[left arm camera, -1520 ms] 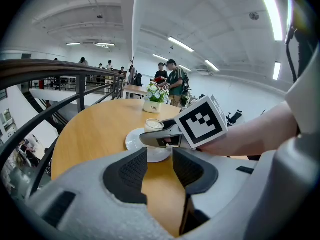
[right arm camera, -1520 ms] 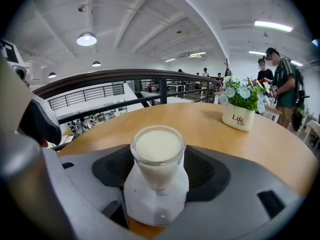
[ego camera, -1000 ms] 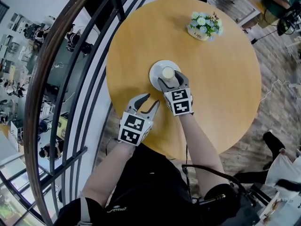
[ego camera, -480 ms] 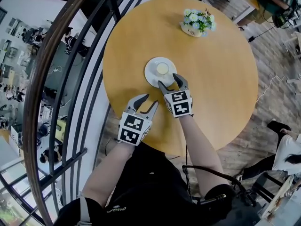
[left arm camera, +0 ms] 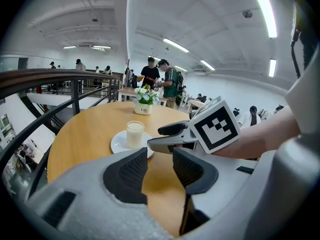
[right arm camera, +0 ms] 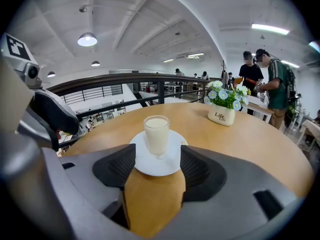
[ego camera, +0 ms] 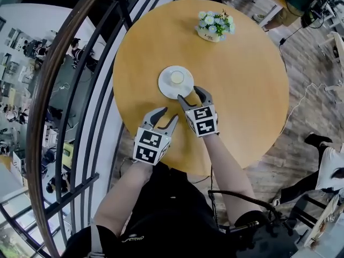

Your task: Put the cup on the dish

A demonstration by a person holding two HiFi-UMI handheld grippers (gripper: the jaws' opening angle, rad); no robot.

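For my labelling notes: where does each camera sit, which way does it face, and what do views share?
Head view: on the person's head, facing steeply down at the round table; both forearms, the left gripper and the right gripper show.
Left gripper view: on the left gripper, facing along its open jaws across the table; the right gripper and forearm show.
Right gripper view: on the right gripper, facing the cup of milk on the dish; its open jaws show.
Shared: all three see the cup, dish and flower pot.
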